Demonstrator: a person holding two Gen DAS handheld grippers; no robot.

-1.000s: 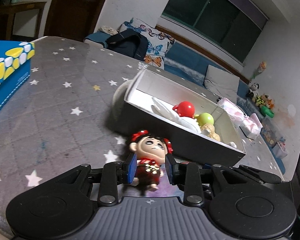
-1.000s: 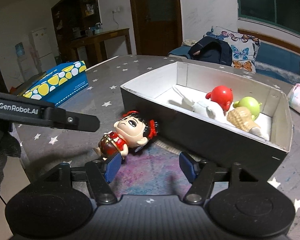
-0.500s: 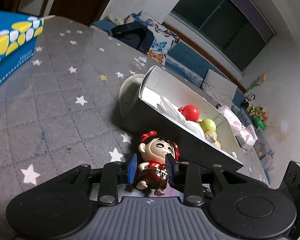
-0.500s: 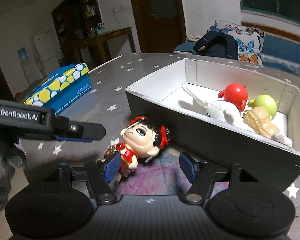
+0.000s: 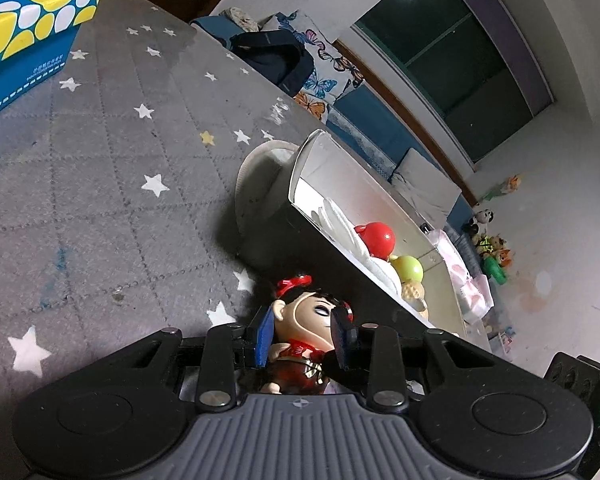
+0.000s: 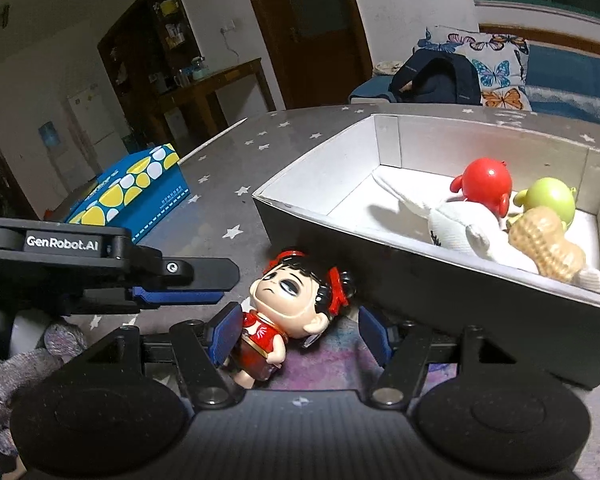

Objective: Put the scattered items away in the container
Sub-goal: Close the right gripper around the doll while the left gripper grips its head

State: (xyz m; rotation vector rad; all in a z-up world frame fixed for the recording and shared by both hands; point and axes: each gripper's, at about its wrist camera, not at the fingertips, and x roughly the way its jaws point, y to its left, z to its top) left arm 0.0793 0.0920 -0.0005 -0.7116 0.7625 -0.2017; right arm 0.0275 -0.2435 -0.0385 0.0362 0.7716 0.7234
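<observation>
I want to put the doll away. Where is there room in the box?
The box has bare white floor at the end nearest the blue tissue box, between the corner walls and the white plush toy. The far end is crowded: red toy, green toy and peanut toy bunch together.

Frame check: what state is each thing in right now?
Doll: lying face up outside the box.
Box: open, toys inside.
Left gripper: narrow around doll's head, grip unclear.
Right gripper: open, straddling the doll.
</observation>
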